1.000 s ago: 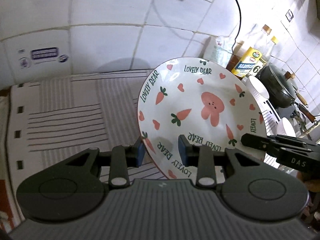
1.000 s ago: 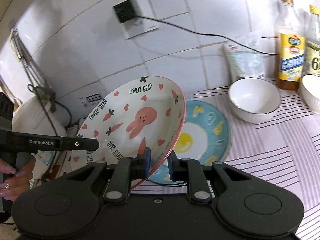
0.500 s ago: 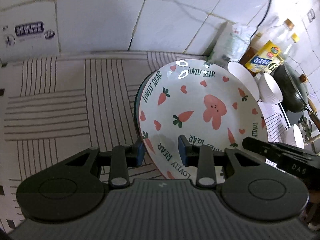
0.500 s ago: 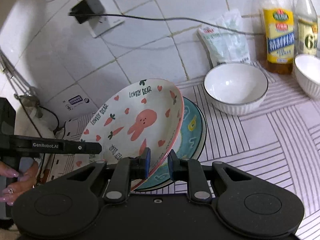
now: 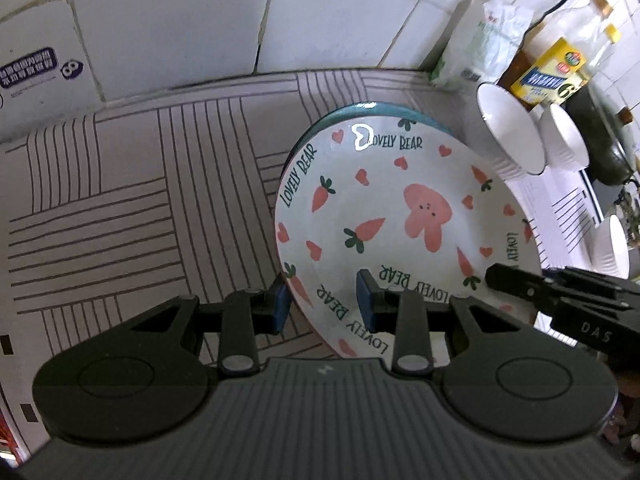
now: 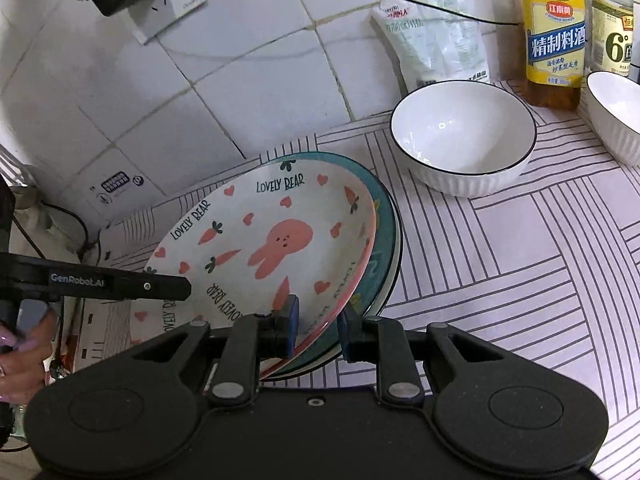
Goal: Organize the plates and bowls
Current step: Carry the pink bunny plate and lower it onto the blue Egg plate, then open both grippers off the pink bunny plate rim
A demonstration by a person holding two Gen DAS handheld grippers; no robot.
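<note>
A white "Lovely Bear" plate (image 5: 400,220) with a pink rabbit and carrots lies almost flat over a teal plate (image 6: 386,236) on the striped mat. My left gripper (image 5: 322,302) is shut on its near rim. My right gripper (image 6: 318,326) is shut on the opposite rim of the same plate (image 6: 272,248). The teal plate shows only as a rim behind it in the left wrist view (image 5: 360,110). Each gripper shows at the edge of the other's view.
A white ribbed bowl (image 6: 464,136) stands to the right of the plates, a second bowl (image 6: 616,116) beyond it. Sauce bottles (image 6: 554,32) and a plastic pouch (image 6: 432,36) stand against the tiled wall. A dark pot (image 5: 600,140) sits further along the counter.
Both grippers have lowered the bear plate from tilted in the air down onto the teal plate. The teal plate is now almost covered.
</note>
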